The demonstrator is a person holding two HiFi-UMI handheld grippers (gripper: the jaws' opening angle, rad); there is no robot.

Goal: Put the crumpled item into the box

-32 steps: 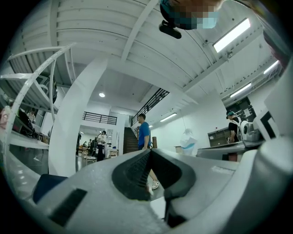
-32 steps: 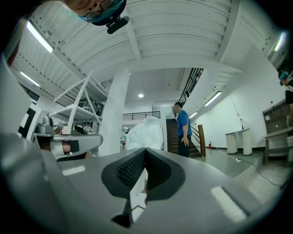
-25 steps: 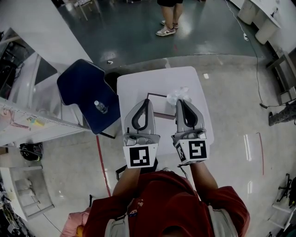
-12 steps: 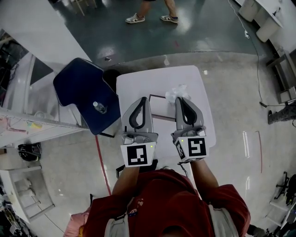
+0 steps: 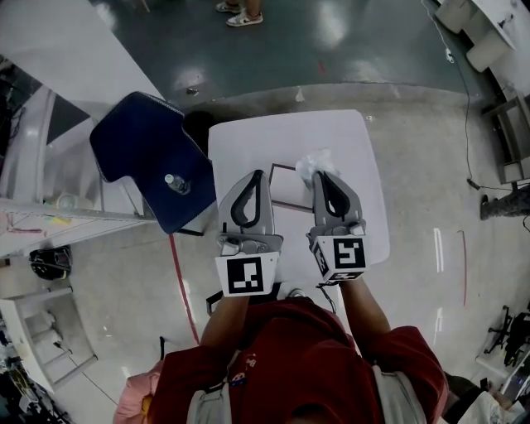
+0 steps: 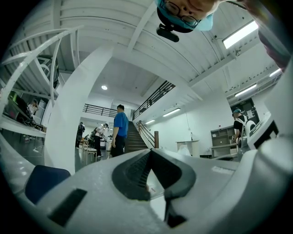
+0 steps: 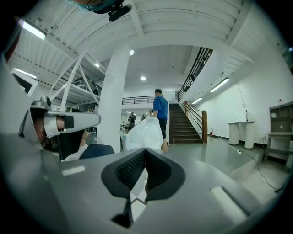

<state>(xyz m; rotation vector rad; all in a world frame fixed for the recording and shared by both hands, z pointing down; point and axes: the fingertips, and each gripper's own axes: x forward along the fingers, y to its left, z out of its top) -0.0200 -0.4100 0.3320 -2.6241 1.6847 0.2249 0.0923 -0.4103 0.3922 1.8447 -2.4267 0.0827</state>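
Both closed: left gripper (image 5: 257, 175), right gripper (image 5: 320, 175).

Could not see most of the box (image 5: 286, 186), covered by the left gripper (image 5: 257, 177) and right gripper (image 5: 323, 176). Could not see the lower part of the crumpled item (image 5: 311, 163) behind the right gripper. Saw only the shoes (image 5: 240, 15) of a person, cut off at the top edge.

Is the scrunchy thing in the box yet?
Not yet. Nothing looks done: the crumpled item sits by the far right corner of the box. In hand: nothing, the left tongs and right tongs are shut and empty. To do: grab it and drop it in.
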